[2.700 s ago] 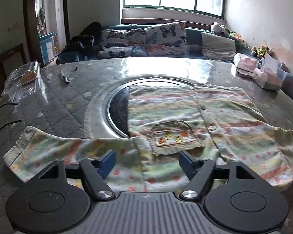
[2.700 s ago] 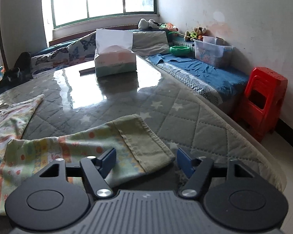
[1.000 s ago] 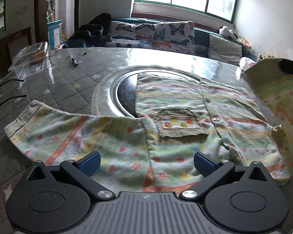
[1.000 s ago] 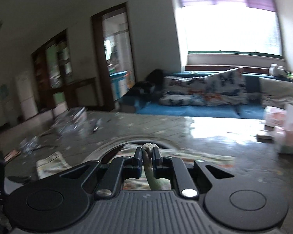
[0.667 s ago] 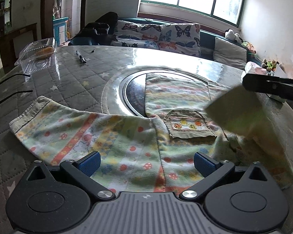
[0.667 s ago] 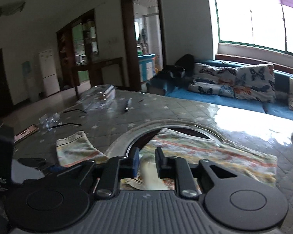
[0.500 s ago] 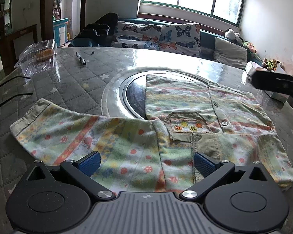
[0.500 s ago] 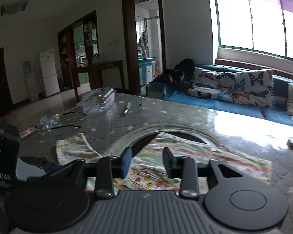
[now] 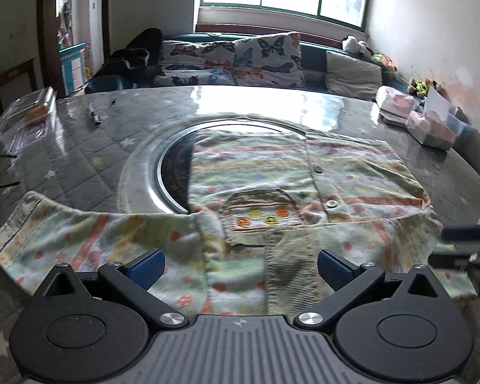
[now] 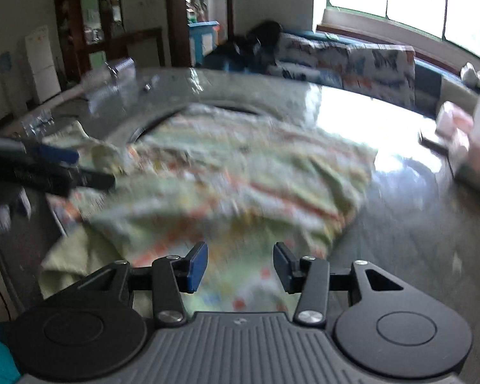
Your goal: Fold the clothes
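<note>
A small patterned shirt (image 9: 272, 198) with coloured stripes, dots and a chest pocket lies flat on the grey quilted table (image 9: 80, 147). Its right sleeve is folded in over the body, with the cuff (image 9: 288, 256) near the pocket. Its left sleeve (image 9: 64, 236) lies spread out to the left. My left gripper (image 9: 238, 264) is open and empty, low over the shirt's near edge. My right gripper (image 10: 238, 265) is open and empty over the shirt's right side (image 10: 240, 192), in a blurred view. It also shows at the right edge of the left wrist view (image 9: 464, 240).
A round metal-rimmed inset (image 9: 172, 166) sits at the table's middle, partly under the shirt. A clear plastic box (image 9: 28, 112) and a marker pen (image 9: 94, 116) lie at the far left. Tissue packs (image 9: 432, 128) stand at the far right. A sofa with butterfly cushions (image 9: 233, 64) is behind.
My right gripper carried the right sleeve across onto the shirt's body, opened and let go of it. It has since drawn back to the shirt's right side. My left gripper stayed open.
</note>
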A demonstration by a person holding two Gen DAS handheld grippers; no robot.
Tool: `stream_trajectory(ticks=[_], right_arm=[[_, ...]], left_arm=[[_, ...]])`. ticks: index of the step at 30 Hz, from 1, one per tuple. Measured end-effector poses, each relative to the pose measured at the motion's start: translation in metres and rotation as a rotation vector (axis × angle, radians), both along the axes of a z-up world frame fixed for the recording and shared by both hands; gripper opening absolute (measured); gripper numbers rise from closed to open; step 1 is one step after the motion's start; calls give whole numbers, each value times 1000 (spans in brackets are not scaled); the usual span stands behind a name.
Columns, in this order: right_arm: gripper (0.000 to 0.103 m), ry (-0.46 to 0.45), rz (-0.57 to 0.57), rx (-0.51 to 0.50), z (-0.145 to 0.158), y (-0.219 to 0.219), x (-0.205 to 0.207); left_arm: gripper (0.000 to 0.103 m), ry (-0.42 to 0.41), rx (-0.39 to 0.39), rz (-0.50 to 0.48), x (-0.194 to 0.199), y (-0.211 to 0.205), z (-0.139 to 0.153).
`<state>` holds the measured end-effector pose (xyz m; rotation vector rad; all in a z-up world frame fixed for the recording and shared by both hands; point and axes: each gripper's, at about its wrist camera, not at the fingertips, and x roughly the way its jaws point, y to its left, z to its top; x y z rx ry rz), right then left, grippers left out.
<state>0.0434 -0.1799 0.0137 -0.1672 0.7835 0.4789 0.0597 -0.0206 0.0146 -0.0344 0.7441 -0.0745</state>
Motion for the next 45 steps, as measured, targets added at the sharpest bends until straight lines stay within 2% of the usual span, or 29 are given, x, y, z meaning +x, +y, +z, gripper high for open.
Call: stream_trajectory(ticks=[3, 9, 14, 16, 20, 24, 29, 34, 38, 42, 45], right_arm=[[46, 6, -9, 5, -11, -11, -6], [48, -10, -8, 3, -2, -16, -1], [49, -30, -16, 31, 1, -12, 19], [49, -23, -23, 35, -4, -10, 29], [50, -7, -35, 34, -15, -10, 40], [52, -17, -29, 17, -14, -7, 37], [52, -36, -4, 29, -6, 4, 35], [53, -50, 55, 45, -1, 26, 33], [53, -44, 98, 39, -8, 46, 32], [53, -66, 124, -23, -13, 61, 26], [54, -85, 134, -14, -6, 63, 20]], left_arm=[[103, 1, 27, -21, 5, -9, -2], [103, 16, 93, -35, 14, -18, -12], [103, 18, 144, -16, 21, -14, -17], [103, 23, 143, -14, 22, -12, -19], [103, 13, 200, 30, 27, -6, -19], [103, 16, 165, 56, 30, 4, -14], [103, -10, 117, -33, 15, -10, -4], [103, -7, 141, -98, 3, -22, -11], [103, 29, 149, -74, 1, -18, -24], [103, 16, 131, -55, -3, -9, -20], [103, -2, 115, -19, -8, 2, -14]])
